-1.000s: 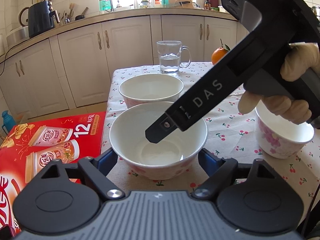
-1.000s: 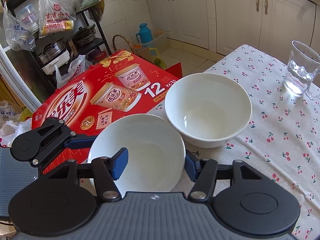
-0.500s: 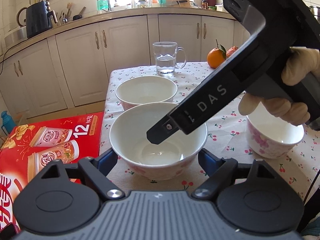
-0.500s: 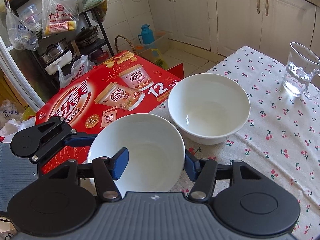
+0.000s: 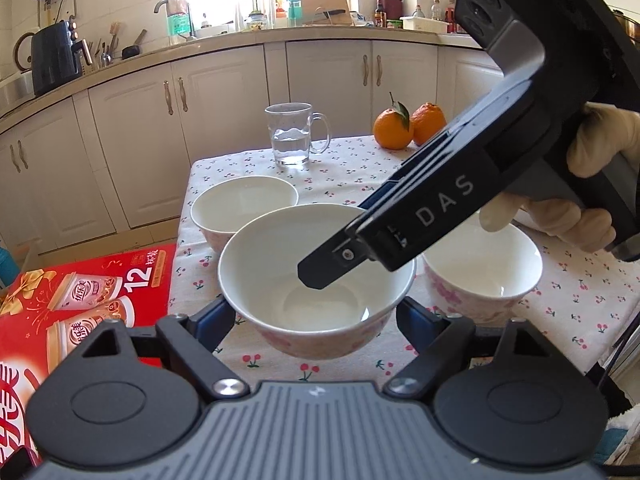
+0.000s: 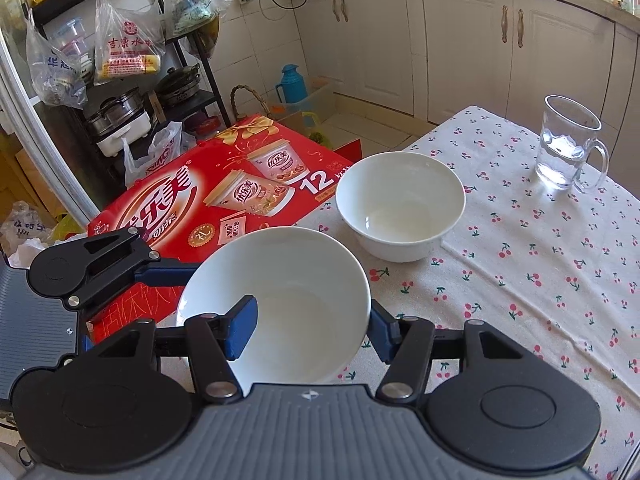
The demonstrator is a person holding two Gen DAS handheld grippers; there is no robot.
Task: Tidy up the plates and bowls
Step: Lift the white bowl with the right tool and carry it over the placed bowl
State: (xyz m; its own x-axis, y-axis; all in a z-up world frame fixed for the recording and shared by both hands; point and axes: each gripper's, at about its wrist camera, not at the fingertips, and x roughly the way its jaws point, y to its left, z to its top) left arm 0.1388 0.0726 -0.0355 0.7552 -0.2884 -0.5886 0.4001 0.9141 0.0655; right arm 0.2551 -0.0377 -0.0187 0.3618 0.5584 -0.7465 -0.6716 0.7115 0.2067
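Note:
A white bowl with pink flowers (image 5: 280,280) hangs above the cherry-print tablecloth (image 5: 360,176). My right gripper (image 5: 352,256) is shut on its right rim, one finger inside the bowl (image 6: 280,300) and one outside. My left gripper (image 5: 316,316) is open, its blue pads on either side of the bowl's base; I cannot tell whether they touch it. A second white bowl (image 5: 244,204) stands behind on the table and shows in the right wrist view (image 6: 400,208). A third flowered bowl (image 5: 492,276) stands to the right.
A glass mug of water (image 5: 294,134) and two oranges (image 5: 408,126) stand at the table's far side. A red drink carton (image 6: 224,196) lies off the table's left edge. Kitchen cabinets (image 5: 224,128) stand behind.
The held bowl has risen off the table along with both grippers. The other bowls and the mug now sit lower and farther in view.

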